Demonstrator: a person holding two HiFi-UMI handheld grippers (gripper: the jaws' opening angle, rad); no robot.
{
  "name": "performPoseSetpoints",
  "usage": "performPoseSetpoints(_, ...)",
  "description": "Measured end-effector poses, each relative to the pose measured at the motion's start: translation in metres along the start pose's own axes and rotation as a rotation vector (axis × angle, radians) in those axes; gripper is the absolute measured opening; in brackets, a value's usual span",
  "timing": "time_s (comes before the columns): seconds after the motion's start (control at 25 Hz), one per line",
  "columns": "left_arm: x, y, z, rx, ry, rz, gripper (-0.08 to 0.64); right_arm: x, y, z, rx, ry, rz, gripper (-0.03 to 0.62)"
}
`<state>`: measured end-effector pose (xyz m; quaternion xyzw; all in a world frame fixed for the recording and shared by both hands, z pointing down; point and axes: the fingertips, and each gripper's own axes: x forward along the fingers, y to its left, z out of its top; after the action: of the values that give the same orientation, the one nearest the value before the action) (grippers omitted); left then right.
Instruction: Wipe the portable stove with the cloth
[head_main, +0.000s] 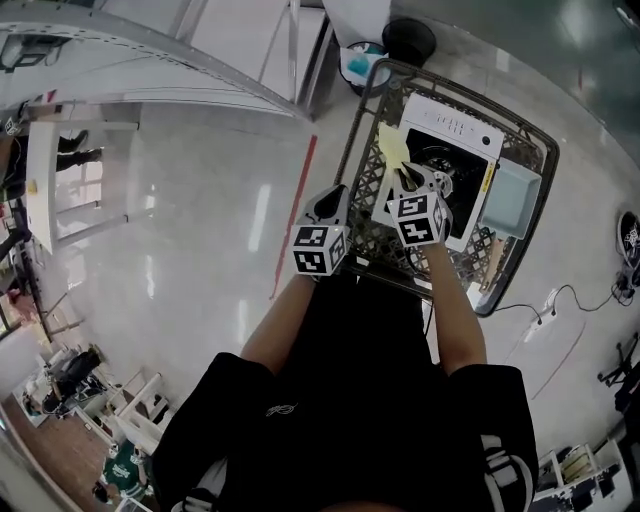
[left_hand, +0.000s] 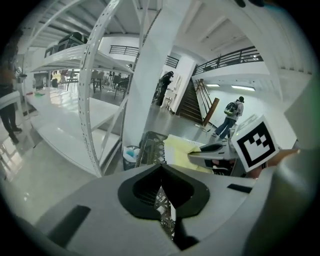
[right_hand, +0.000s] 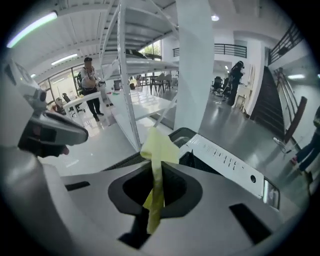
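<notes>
The white portable stove (head_main: 455, 125) with its black burner sits on a wire-mesh cart (head_main: 365, 130). In the right gripper view the stove (right_hand: 227, 160) lies just ahead and to the right of the jaws. My right gripper (head_main: 408, 178) hovers over the stove's near-left part, shut on a yellow cloth (head_main: 393, 148). The cloth (right_hand: 156, 150) sticks up from between the jaws of that gripper (right_hand: 154, 192). My left gripper (head_main: 329, 205) hangs at the cart's near-left edge, its jaws (left_hand: 161, 182) shut with nothing in them. From there the cloth (left_hand: 179, 150) shows to the right.
A grey tray (head_main: 507, 198) lies on the cart right of the stove. Beyond the cart stand a black bin (head_main: 408, 40) and a bin with a blue liner (head_main: 360, 62). White shelving (head_main: 150, 80) is at the left. A red floor line (head_main: 295, 215) and cables (head_main: 545, 305) flank the cart.
</notes>
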<state>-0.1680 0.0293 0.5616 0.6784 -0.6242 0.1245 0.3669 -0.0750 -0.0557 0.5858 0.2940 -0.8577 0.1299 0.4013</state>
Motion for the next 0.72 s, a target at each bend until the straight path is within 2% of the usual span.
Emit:
performPoseSetpoints(0.28,0.011,-0.012,-0.001,0.030,0.016,-0.025,0.015,0.009,-0.004,-0.020,-0.087,0.066,-0.025,0.021)
performPoseSetpoints(0.72,0.032,-0.046,-0.001,0.087,0.046,-0.078,0.016,-0.005,-0.023,-0.039,-0.067,0.066,-0.048,0.021)
